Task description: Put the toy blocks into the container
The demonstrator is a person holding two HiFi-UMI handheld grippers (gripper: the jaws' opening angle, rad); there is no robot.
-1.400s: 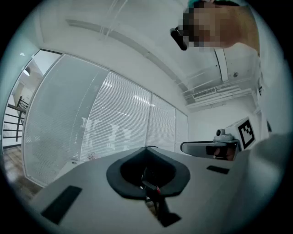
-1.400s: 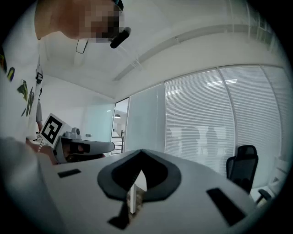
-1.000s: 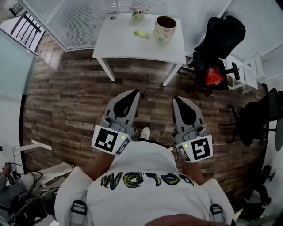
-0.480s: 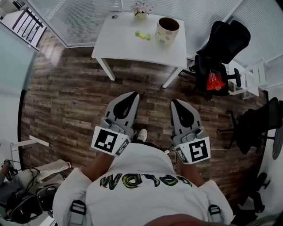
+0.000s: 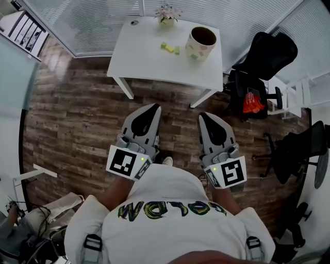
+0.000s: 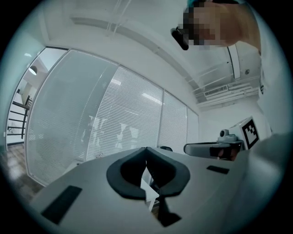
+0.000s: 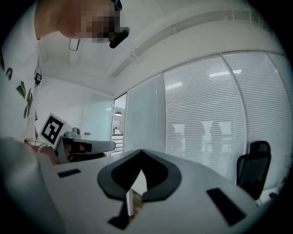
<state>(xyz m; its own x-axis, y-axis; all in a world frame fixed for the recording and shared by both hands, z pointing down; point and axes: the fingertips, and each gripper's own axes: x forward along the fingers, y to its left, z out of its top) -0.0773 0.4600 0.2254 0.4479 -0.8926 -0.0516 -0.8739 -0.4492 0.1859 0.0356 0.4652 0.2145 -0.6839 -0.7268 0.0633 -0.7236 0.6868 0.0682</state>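
Left gripper [image 5: 154, 106] and right gripper [image 5: 202, 115], jaws closed and empty, hang well short of the desk [image 5: 144, 59]; step closer before opening over the blocks [image 5: 170, 48].

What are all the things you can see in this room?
rectangular table: one, white, top middle, standing on the floor
small toy blocks: at least two, yellow-green, on the table
round container: one, cream with a dark inside, on the table, right of the blocks
little flower pot: one, pale, at the table's far edge
office chairs: two, black, right side
wooden plank floor: brown, under everything
left gripper: one, grey, jaws shut and empty, pointing toward the table
right gripper: one, grey, jaws shut and empty, beside the left
person's shirt: one, white, bottom
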